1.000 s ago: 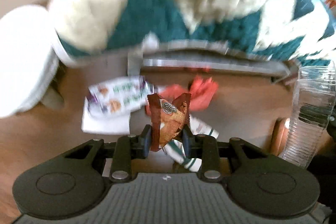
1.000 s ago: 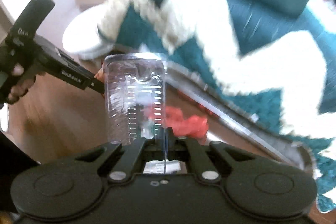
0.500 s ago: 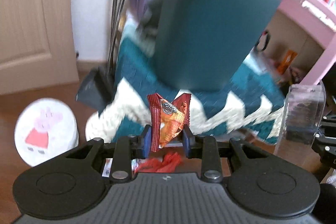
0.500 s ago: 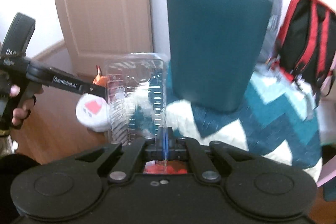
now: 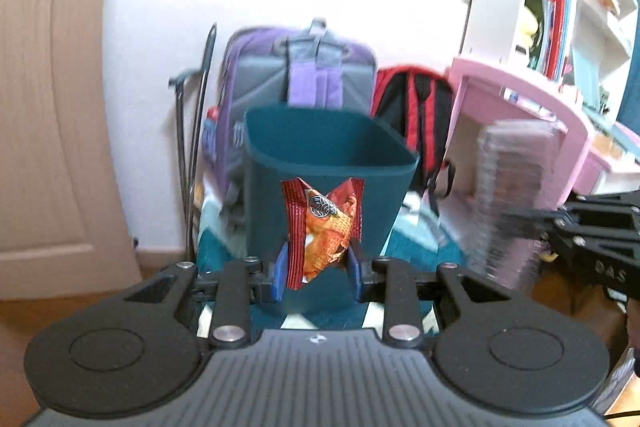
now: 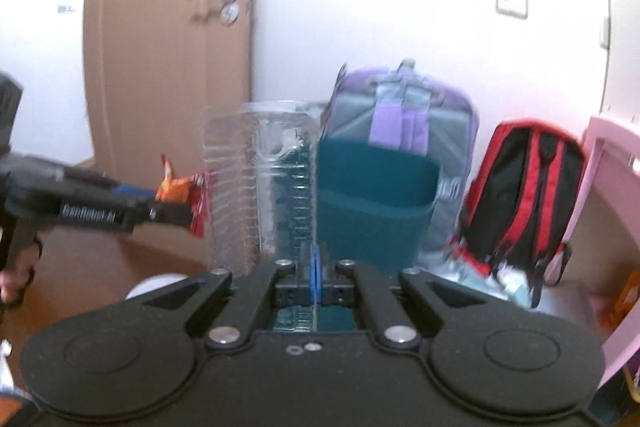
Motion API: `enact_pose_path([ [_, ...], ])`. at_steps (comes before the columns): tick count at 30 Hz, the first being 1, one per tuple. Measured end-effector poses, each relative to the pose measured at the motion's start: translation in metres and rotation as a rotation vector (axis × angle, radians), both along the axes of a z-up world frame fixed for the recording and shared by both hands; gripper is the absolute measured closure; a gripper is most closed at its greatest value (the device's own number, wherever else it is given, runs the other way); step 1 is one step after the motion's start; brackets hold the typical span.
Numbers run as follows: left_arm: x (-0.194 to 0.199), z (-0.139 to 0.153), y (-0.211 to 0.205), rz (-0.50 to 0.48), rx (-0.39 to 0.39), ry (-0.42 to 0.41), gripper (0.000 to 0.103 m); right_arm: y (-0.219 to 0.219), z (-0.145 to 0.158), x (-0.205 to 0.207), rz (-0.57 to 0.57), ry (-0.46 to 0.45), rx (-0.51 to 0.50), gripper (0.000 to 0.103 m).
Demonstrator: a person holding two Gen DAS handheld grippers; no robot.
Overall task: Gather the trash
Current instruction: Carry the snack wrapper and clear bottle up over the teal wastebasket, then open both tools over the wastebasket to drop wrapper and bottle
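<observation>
Two hauls: both lifted off the floor, level with the bin [image 5: 328,163] now.
Left gripper [image 5: 318,263]: clamped on wrapper [image 5: 324,227] — drop next.
Right gripper [image 6: 314,267]: pinching the clear bottle [image 6: 256,183] — bin just behind it.

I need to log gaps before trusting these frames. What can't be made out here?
- Inside of the teal bin: left wrist view, its front wall hides the bottom.
- Clear plastic container: motion-blurred in both views.
- Floor trash: out of frame, behind the gripper bodies.
- Snack wrapper print: too small.
</observation>
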State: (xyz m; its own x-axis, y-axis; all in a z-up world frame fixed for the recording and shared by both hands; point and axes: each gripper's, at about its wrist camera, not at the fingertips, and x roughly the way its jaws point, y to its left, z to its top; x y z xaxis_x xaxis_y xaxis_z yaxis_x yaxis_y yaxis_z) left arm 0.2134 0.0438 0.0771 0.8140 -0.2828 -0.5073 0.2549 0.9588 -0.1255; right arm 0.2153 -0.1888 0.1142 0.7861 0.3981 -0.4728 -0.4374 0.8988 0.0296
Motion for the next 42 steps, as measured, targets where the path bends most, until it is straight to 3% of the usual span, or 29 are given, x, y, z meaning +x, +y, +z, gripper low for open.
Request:
enact_pose_path([
  [7,0.031,0.033,-0.018,0.01,0.006,-0.047,0.074,-0.011,0.034,0.059,-0.097,-0.031,0.064,0.102],
  [15,0.093,0.044,-0.036,0.021,0.035,-0.043,0.074,-0.01,0.039,0.128,-0.152,-0.045,0.066,0.102],
  [30,0.194,-0.003,-0.054,0.015,0.089,0.097,0.074,0.005,-0.022,0.218,-0.175,0.076,0.041,0.101],
  [38,0.219,-0.031,-0.063,-0.008,0.146,0.187,0.074,0.011,-0.056,0.232,-0.164,0.15,0.002,0.095],
  [42,0.226,-0.035,-0.061,0.002,0.126,0.213,0.074,0.012,-0.062,0.232,-0.158,0.161,-0.006,0.093],
])
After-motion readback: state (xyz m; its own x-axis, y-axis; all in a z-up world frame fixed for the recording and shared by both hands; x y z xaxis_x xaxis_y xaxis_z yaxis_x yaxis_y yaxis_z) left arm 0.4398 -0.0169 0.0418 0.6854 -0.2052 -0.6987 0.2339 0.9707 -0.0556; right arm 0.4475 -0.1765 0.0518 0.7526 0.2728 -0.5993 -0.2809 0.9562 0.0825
